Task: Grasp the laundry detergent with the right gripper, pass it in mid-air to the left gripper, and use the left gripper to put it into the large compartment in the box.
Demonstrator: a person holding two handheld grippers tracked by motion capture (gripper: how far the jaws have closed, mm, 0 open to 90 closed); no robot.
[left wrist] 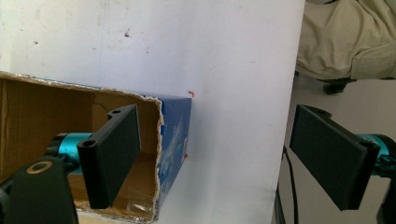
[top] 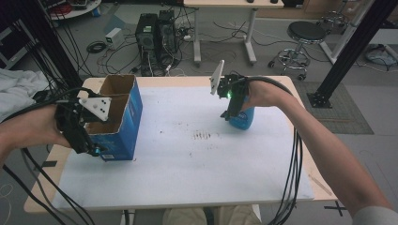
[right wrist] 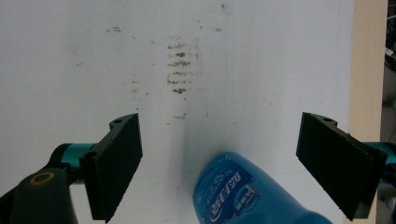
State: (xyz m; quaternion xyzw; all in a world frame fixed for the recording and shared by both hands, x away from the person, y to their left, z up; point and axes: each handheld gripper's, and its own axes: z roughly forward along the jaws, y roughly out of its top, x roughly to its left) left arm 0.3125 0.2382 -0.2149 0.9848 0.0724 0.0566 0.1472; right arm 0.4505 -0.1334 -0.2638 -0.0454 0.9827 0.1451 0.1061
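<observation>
A white sheet covers the pale wooden table, marked near its middle by a patch of short dark brown smudges. The open box is bright blue outside and plain brown cardboard inside. The bottle is bright blue with white lettering. Both the left gripper and the right gripper have matt black jaws on teal bodies. A small green light glows on the right gripper. The cables are black.

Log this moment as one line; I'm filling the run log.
left hand-held gripper: open, one jaw inside blue carton | right hand-held gripper: open, straddling blue bottle
</observation>
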